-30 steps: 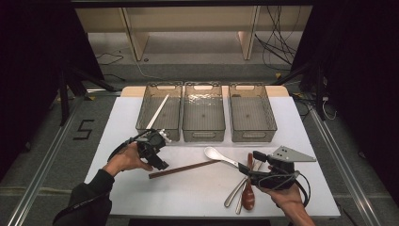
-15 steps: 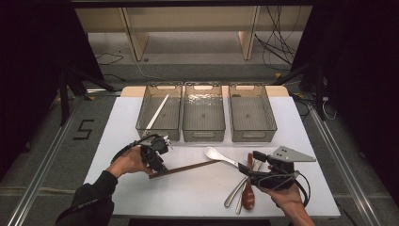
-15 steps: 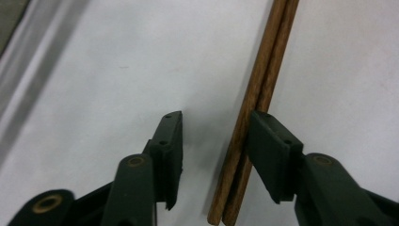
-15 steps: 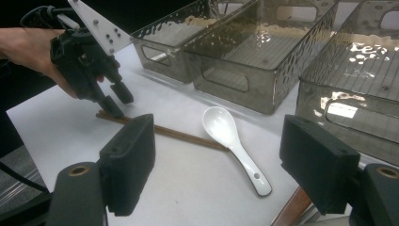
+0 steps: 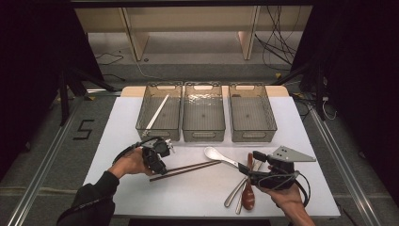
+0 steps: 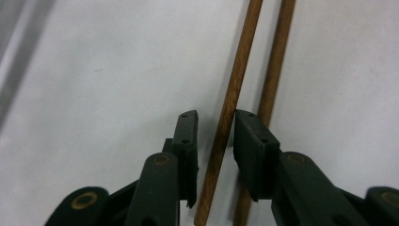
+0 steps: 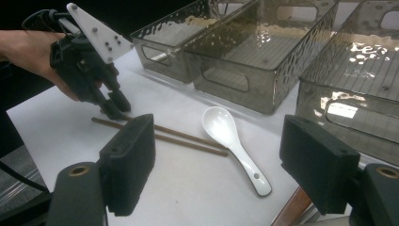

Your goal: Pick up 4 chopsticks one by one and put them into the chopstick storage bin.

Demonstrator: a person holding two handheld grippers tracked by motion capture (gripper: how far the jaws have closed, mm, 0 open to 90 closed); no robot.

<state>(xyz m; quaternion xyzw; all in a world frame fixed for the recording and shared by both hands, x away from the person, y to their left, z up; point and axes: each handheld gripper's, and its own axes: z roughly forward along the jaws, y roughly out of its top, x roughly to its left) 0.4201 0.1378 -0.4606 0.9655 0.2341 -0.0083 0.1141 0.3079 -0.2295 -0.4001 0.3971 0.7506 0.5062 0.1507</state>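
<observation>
The left gripper (image 5: 157, 161) sits lower over the near end of the brown chopsticks (image 5: 186, 168) than it did a second ago, and its jaws have just been closing. In the left gripper view, one chopstick (image 6: 230, 101) passes between the two black jaws; the second chopstick (image 6: 274, 70) lies outside, behind the right-hand jaw. A narrow gap remains on at least one side, so the pads do not yet clamp the stick: the jaws are released, though nearly closed. Judgement: the step in hand is the grasp of a single chopstick, and it is close to completion. The neighbouring stick lies just beside the jaw and may be dragged along.

The right gripper (image 5: 249, 170) rests on the table to the right of the chopsticks, jaws spread wide and holding nothing.

Materials and shapes, placed relative to the chopsticks:
- The chopsticks are thin round wooden rods, dull brown, lying almost parallel on the smooth white table top (image 5: 188, 197).
- A white glossy ceramic spoon (image 5: 220, 156) lies at their far end, bowl nearest the sticks.
- Right of that, further spoons (image 5: 244, 190) lie together, one with a reddish-brown bowl.
- Beyond the sticks stand three smoky translucent plastic bins (image 5: 204, 117) with dimpled walls and cut-out handles. The left bin (image 5: 160, 113) holds one pale stick (image 5: 156, 112).
</observation>
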